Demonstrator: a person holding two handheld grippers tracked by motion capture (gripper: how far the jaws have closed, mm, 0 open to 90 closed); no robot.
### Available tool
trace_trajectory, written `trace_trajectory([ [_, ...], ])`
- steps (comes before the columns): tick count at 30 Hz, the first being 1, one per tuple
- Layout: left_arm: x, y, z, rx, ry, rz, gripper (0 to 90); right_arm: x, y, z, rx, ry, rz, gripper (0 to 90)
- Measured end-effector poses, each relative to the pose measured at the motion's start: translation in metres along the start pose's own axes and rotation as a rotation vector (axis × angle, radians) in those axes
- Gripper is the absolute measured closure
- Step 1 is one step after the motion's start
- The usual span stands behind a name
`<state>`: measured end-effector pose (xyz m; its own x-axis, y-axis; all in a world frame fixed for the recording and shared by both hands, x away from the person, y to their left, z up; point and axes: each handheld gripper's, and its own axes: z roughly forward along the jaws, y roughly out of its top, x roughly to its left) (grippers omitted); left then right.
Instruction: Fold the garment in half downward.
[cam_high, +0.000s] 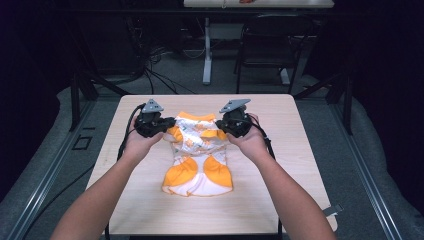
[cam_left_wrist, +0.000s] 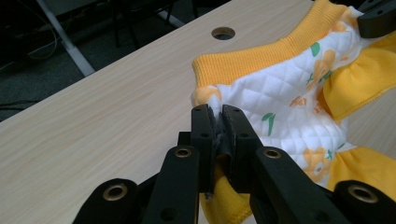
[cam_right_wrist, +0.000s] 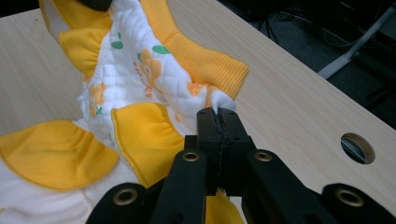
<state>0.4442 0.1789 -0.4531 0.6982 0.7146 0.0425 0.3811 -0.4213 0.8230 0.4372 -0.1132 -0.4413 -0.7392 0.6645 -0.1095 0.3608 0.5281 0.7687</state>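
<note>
The left gripper (cam_left_wrist: 216, 114) is clamped on a pinch of white quilted cloth at one corner of a small child's garment (cam_high: 199, 152), just below its ribbed orange waistband (cam_left_wrist: 261, 56). The right gripper (cam_right_wrist: 218, 116) is clamped the same way on the opposite corner, its jaws pressed together with a tuft of white fabric showing between their tips. In the high view the two grippers sit at either end of the waistband, the left one (cam_high: 150, 122) and the right one (cam_high: 234, 121) level with each other, a hand behind each.

The garment is white with orange flower prints and orange ruffles (cam_right_wrist: 56, 151). It lies near the middle of the light wooden table (cam_high: 140, 200), its long axis running from the far edge toward the person, waistband at the far end and ruffled hem nearest the person.

A round cable hole (cam_right_wrist: 357, 148) pierces the tabletop near the right gripper, and another (cam_left_wrist: 223, 33) beyond the left. Past the table stand a dark chair (cam_high: 270, 45) and a white desk leg (cam_high: 207, 50) on grey floor, with cables trailing there.
</note>
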Motion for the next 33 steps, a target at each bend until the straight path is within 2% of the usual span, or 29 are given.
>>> trace_trajectory([
  [18, -0.009, -0.014, -0.002, 0.007, -0.03, 0.021, 83.6, 0.009, -0.015, -0.003, 0.018, 0.023, -0.035, 88.4],
  [33, -0.013, -0.019, -0.006, 0.004, -0.06, 0.018, 83.6, 0.012, -0.025, -0.009, 0.016, 0.053, -0.027, 88.4],
])
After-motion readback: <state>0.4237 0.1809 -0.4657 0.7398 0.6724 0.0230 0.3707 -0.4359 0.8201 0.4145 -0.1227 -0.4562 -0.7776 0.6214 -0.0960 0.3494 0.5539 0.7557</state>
